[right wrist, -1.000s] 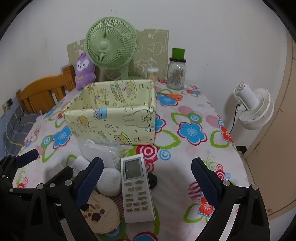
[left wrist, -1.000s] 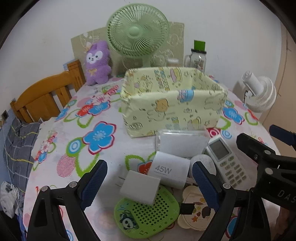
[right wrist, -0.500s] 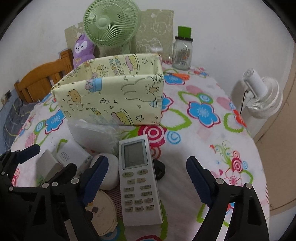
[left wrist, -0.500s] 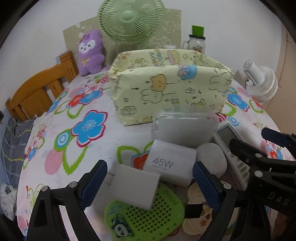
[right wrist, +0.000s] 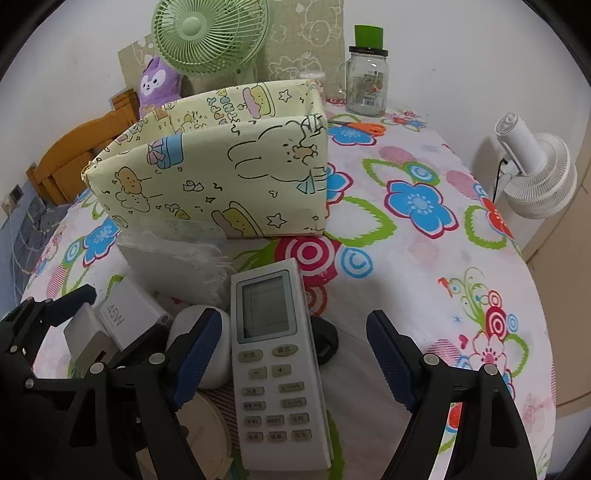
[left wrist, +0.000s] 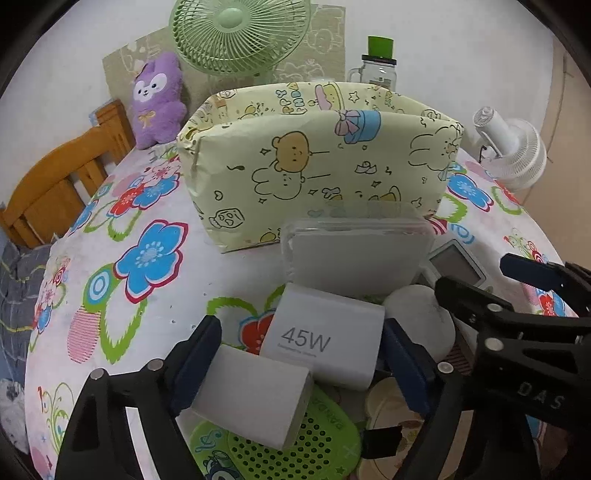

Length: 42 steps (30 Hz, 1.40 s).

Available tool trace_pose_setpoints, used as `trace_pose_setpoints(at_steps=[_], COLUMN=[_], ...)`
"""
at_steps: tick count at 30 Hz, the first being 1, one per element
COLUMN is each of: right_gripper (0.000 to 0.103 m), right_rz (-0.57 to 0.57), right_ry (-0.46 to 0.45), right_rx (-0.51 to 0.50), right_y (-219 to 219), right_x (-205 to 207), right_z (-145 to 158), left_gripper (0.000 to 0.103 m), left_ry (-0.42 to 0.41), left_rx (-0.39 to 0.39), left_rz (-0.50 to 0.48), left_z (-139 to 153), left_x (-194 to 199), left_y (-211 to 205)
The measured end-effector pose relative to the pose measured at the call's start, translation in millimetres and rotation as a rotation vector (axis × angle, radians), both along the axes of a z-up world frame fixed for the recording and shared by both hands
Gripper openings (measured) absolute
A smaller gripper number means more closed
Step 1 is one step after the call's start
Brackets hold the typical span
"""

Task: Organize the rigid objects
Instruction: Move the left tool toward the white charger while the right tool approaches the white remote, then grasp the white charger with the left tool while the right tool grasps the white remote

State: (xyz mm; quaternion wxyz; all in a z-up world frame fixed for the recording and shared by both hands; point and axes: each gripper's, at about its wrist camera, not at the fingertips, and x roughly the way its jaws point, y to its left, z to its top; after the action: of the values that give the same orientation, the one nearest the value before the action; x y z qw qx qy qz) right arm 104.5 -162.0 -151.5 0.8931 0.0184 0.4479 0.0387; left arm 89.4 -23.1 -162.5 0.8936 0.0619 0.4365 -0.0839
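Observation:
A yellow cartoon-print fabric box point(left wrist: 317, 166) stands mid-table; it also shows in the right wrist view point(right wrist: 221, 173). In front of it lie a clear case point(left wrist: 354, 254), a white 45W charger point(left wrist: 325, 339), a plain white charger point(left wrist: 255, 395), a white round object point(left wrist: 421, 321) and a white remote point(right wrist: 277, 362). My left gripper point(left wrist: 299, 362) is open, low over the table, its fingers either side of the two chargers. My right gripper point(right wrist: 291, 354) is open, its fingers either side of the remote.
A green perforated disc point(left wrist: 280, 454) and a beige round coaster point(right wrist: 207, 435) lie at the near edge. A green fan point(left wrist: 240, 33), purple plush point(left wrist: 159, 96) and glass jar point(right wrist: 367, 81) stand behind the box. A wooden chair point(left wrist: 55, 184) is left, a white fan point(right wrist: 535, 173) right.
Both grippers have moved forward and down towards the table. The left now brackets the chargers and the right brackets the remote. Nothing has been taken hold of.

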Motion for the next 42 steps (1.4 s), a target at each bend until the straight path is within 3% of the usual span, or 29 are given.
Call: trace_pose_setpoints(at_steps=[3,5,7,13,17,21,42], right_gripper=[0.082,0.079,0.077,0.068,0.068,0.067,0.066], right_rz=[-0.012,-0.017,-0.023,0.001,0.002,0.034,0.051], right_ry=[0.002,0.003,0.005,0.014,0.023,0.026,0.023], right_rx=[-0.016,-0.010,-0.006,-0.025,-0.020,-0.048,-0.100], right_y=[-2,-4,-7,-6,-9,-6,6], right_x=[1,-1,-3,-14,-20,-26,-27], right_z=[-1,-1,-1,3,3,3,3], left_gripper=[0.082,0.070,0.066,0.066,0.075,0.072,0.071], left_ry=[-0.005,0.009,0.011,-0.024,0.034,0.055,0.051], left_rx=[0.006,-0.016,-0.009,0.059,0.022,-0.008,-0.007], left_rz=[-0.010,-0.025,-0.033,-0.050,-0.062,-0.050,-0.047], left_z=[0,0,-1,0,-8,-9,-4], left_x=[-1,0,-1,-7,3,3,-12], left_y=[-3,-4,-8,-19,-13,-11,-1])
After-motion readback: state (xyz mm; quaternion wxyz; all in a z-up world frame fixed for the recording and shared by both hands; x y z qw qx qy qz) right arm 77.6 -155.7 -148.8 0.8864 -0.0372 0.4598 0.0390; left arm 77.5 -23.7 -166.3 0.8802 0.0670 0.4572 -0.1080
